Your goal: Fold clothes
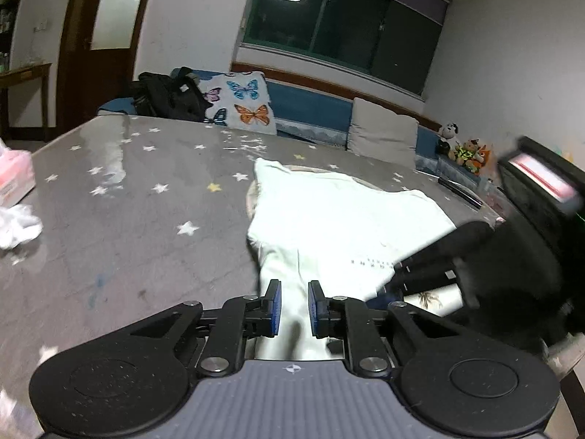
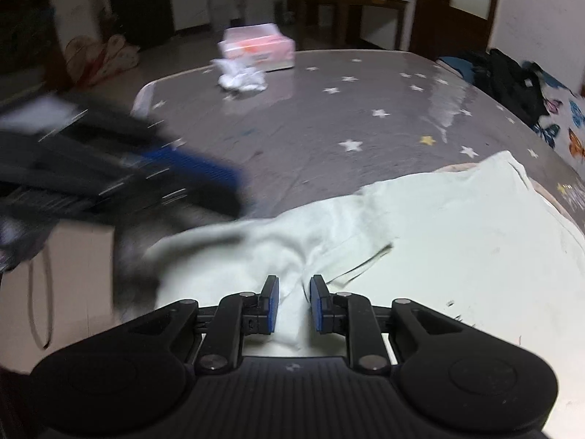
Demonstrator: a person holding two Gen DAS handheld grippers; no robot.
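Left wrist view low over table [image 1: 128, 201], facing window [image 1: 343, 25]; right wrist view facing doorway; both close, sharing shirt [image 1: 329, 219] and table.

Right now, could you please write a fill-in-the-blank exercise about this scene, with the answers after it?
1. The pale green garment lies on a grey tablecloth printed with ____.
2. The left gripper and the right gripper each have a fold of ____ between the blue pads.
3. The crumpled white tissue lies in front of the ____ tissue box.
4. The cushion on the bench shows coloured ____.

Answers: stars; garment; pink; butterflies
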